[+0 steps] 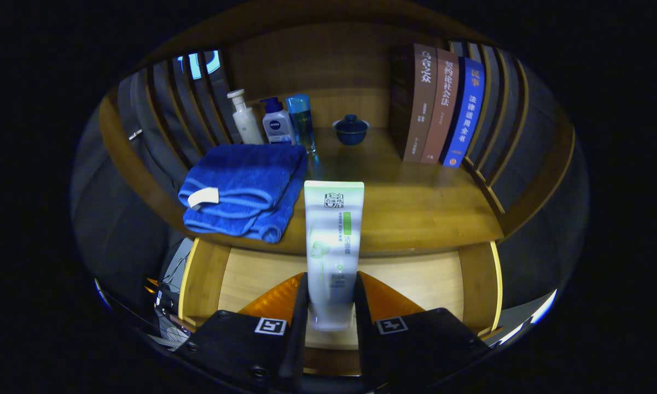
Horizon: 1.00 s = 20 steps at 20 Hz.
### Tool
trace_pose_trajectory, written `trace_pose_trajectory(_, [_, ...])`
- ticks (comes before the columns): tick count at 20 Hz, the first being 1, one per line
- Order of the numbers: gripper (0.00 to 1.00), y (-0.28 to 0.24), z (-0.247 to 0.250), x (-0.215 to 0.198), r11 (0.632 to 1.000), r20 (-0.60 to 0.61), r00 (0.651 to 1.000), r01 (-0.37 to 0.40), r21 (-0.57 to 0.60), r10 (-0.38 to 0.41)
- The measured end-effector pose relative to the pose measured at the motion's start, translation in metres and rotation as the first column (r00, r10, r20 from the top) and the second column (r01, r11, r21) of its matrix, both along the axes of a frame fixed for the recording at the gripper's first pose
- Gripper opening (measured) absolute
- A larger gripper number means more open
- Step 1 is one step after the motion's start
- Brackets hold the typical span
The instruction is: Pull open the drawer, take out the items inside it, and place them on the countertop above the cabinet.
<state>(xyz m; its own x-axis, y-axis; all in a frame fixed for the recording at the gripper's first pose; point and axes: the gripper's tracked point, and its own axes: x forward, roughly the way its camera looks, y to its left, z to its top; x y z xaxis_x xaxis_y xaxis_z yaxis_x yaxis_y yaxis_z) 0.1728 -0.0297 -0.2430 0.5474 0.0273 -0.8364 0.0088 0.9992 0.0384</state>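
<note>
My gripper (331, 298) is shut on a white tube of face wash (332, 241), both fingers pressing its lower end. The tube stands upright between the fingers, its crimped top reaching over the front edge of the wooden countertop (416, 202). Below the tube lies the pulled-out drawer (251, 276), its pale wooden floor showing on both sides of the fingers. A folded blue towel (243, 189) rests on the countertop just left of the tube.
At the back of the countertop stand a white pump bottle (245, 117), a white-and-blue bottle (276, 123) and a tall blue bottle (301, 120). A small blue lidded bowl (351, 130) sits mid-back. Three upright books (440, 106) stand at the right. Slatted rails border both sides.
</note>
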Motion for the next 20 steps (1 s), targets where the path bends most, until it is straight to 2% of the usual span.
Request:
trace_pose_trajectory(9, [0.45, -0.003, -0.020, 0.100, 1.000, -0.010, 1.000, -0.014, -0.027, 0.014])
trace_pose_trajectory(14, [0.45, -0.011, -0.045, 0.120, 0.999, -0.059, 0.998, 0.003, -0.050, -0.006])
trace_pose_trajectory(20, [0.45, -0.016, -0.060, 0.122, 0.998, -0.096, 0.995, 0.019, -0.059, -0.025])
